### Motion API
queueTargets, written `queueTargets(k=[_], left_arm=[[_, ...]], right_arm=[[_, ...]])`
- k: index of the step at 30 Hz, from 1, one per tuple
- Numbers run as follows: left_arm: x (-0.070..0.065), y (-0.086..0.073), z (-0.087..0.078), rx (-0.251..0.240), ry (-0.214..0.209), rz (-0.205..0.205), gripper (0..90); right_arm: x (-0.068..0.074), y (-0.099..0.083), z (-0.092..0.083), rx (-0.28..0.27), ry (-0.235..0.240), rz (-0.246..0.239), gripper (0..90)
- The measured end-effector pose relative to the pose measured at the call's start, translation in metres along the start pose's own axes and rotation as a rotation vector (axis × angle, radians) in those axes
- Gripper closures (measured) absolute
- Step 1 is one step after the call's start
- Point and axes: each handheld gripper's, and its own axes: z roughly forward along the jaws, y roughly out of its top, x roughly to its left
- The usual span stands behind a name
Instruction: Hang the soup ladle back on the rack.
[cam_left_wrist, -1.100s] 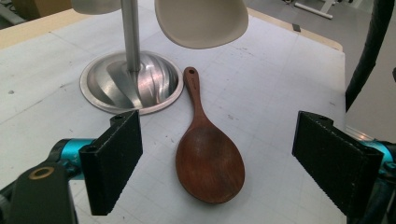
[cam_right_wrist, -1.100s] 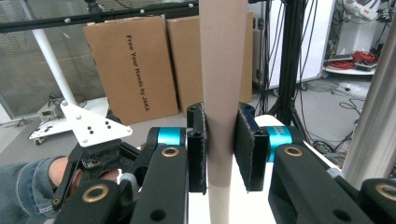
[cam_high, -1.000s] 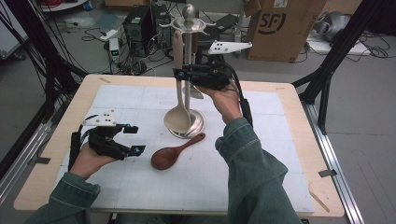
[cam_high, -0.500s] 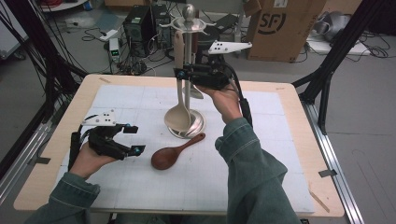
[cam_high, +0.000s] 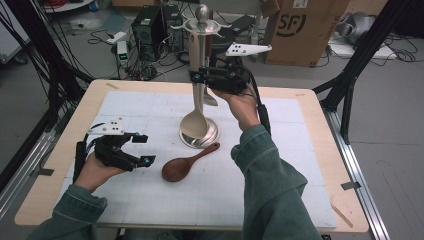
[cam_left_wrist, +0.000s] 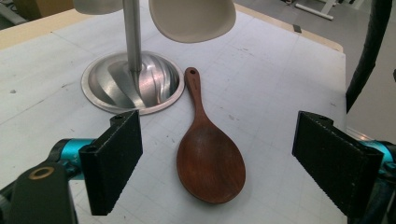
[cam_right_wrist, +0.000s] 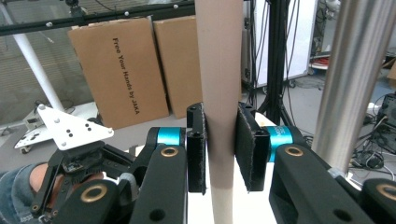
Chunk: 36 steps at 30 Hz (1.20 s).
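Observation:
A steel stand (cam_high: 202, 50) with a round base (cam_high: 212, 138) rises at the middle of the table. My right gripper (cam_high: 196, 77) is shut on the handle of a cream spoon (cam_high: 192, 125), which hangs upright beside the pole with its bowl over the base. In the right gripper view the pads clamp the cream handle (cam_right_wrist: 219, 70), and the steel pole (cam_right_wrist: 359, 79) stands to the right. A brown wooden spoon (cam_high: 180, 167) lies flat in front of the base. My left gripper (cam_high: 143, 149) rests open just left of it. In the left gripper view the wooden spoon (cam_left_wrist: 210, 163) lies between the wide jaws, untouched.
A second pale spoon (cam_high: 210, 97) hangs behind the pole. A white gridded mat (cam_high: 280, 165) covers the wooden table. Cardboard boxes (cam_high: 300, 30), computer cases (cam_high: 150, 25) and cables stand on the floor beyond the far edge. Black frame legs (cam_high: 350, 75) flank the table.

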Motion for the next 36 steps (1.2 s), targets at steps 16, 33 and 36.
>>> queueTargets(k=[16,33,36], left_arm=[[-0.001,0.000,0.000,-0.004,-0.003,-0.004,16.6],[0.002,-0.002,0.000,0.004,-0.005,-0.005,16.3],[0.003,-0.002,0.000,0.007,-0.003,-0.007,16.3]], right_arm=[[-0.005,-0.003,0.000,-0.017,-0.037,0.024,71.8],[-0.005,-0.006,-0.015,-0.026,-0.043,0.028,63.9],[-0.004,-0.007,-0.019,-0.027,-0.040,0.018,64.1]])
